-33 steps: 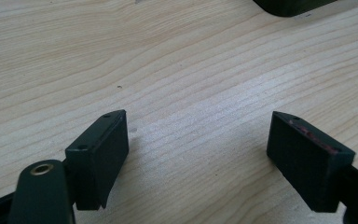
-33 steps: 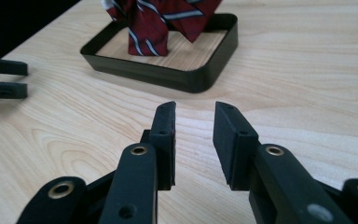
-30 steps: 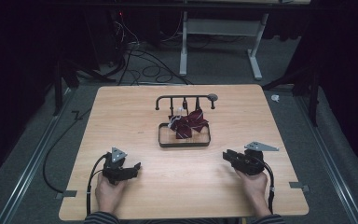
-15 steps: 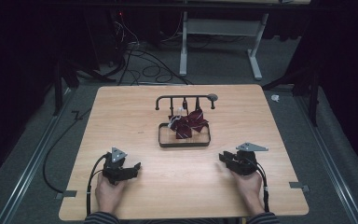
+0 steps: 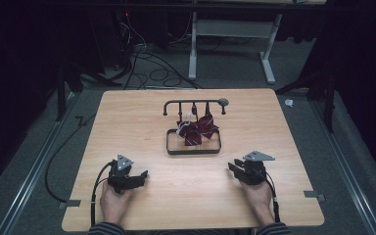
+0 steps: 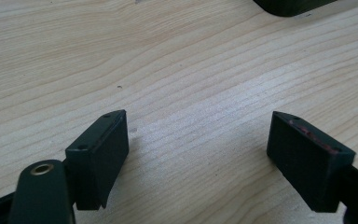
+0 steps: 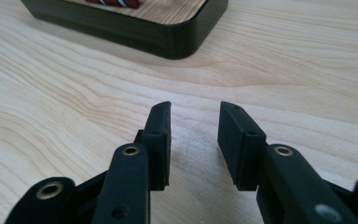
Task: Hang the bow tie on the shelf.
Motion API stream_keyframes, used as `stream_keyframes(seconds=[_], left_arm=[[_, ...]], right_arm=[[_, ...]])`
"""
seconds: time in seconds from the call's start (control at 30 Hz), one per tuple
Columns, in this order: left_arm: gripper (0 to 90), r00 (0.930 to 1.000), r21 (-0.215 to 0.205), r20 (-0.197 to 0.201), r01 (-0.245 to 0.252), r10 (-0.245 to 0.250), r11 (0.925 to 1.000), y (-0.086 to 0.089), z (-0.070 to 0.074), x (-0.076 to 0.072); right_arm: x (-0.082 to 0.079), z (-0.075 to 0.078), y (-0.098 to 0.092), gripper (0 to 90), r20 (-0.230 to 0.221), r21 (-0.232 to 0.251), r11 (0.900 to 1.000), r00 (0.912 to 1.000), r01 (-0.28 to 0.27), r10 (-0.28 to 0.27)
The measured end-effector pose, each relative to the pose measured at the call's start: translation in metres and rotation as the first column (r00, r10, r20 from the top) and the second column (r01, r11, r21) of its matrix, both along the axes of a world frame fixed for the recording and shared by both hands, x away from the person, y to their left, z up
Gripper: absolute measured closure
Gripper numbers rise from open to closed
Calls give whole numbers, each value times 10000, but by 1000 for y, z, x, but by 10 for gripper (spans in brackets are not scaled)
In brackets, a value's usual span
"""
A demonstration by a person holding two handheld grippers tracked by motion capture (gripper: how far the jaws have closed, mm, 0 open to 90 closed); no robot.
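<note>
Currently, the left gripper (image 6: 198, 140) is being held low over the tabletop (image 5: 127, 112), jaws spread wide and empty. The right gripper (image 7: 194, 126) is being held near the black tray (image 7: 135, 35), which contains a striped bow tie (image 5: 198, 129), jaws narrowly parted, gripping nothing.

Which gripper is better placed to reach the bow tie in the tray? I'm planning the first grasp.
Probably the right gripper: it points at the tray, whose corner looms in its view. The left gripper is angled away. Both are open, empty. The bow tie lies inside.
</note>
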State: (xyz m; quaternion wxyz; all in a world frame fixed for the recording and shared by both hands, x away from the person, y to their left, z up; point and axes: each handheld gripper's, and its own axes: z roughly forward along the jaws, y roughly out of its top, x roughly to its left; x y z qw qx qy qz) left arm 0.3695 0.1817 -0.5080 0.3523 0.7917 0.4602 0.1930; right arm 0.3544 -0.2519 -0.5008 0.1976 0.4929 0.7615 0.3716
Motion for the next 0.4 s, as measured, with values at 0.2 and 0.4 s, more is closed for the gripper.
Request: stream_keyframes(seconds=[0.2,0.4], left_arm=[[211,10000,7,-8,-2,2,10000,0,0,0],[211,10000,2,-11,1,-1,10000,0,0,0]], right_arm=[[1,-1,10,614,-7,-866,9955,9992,-388,389],[1,-1,10,595,8,-916,9950,9992,-408,410]])
